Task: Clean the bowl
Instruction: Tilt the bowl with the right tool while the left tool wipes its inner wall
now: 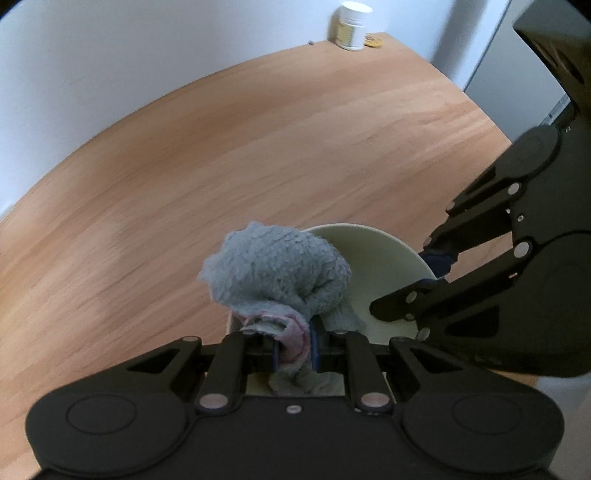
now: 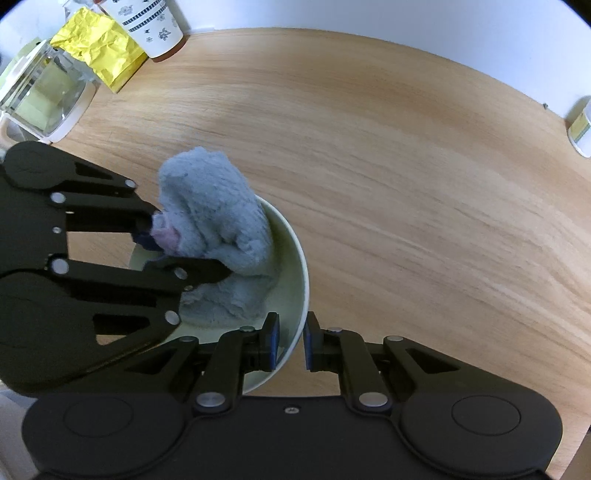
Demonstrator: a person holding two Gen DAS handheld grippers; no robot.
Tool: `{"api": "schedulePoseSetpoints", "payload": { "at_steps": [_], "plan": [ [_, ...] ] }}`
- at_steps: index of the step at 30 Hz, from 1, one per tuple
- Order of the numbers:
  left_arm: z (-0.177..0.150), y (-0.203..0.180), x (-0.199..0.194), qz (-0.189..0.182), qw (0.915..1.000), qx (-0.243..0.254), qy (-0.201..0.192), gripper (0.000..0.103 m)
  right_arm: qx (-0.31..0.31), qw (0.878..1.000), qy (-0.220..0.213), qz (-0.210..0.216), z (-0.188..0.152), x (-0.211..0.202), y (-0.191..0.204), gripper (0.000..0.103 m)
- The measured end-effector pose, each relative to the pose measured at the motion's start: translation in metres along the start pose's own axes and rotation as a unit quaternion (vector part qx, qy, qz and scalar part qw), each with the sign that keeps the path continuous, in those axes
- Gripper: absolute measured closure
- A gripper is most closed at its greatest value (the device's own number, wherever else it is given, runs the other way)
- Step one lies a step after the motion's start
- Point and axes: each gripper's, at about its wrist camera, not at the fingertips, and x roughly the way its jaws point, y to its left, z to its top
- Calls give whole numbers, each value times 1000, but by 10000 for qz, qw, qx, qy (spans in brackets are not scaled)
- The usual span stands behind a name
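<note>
A pale green bowl (image 1: 380, 254) sits on the wooden table (image 1: 258, 147); it also shows in the right wrist view (image 2: 295, 266). My left gripper (image 1: 293, 350) is shut on a grey-blue cloth (image 1: 273, 269) with a pink edge, and the cloth hangs into the bowl (image 2: 221, 229). My right gripper (image 2: 290, 341) is closed on the bowl's near rim, one pad inside and one outside. It enters the left wrist view from the right (image 1: 428, 273). The left gripper shows at the left of the right wrist view (image 2: 155, 243).
A white jar (image 1: 352, 24) with a yellow label stands at the table's far edge, also at the right edge of the right wrist view (image 2: 581, 125). A glass container (image 2: 44, 96), a yellow crumpled packet (image 2: 101, 55) and a patterned paper cup (image 2: 147, 26) stand at the back left.
</note>
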Motion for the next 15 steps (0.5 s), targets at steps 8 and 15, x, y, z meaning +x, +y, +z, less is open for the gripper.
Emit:
{"api": "schedulePoseSetpoints", "payload": {
  "at_steps": [8,15],
  "plan": [
    [-7,-10,-4,-449,9956,768,308,90,185,9998,53,14,-2,1,-6,88],
    [-5,-7,-22,-996,9908,809,420,90,172,9997,142,37,3,6,-4,88]
  ]
}}
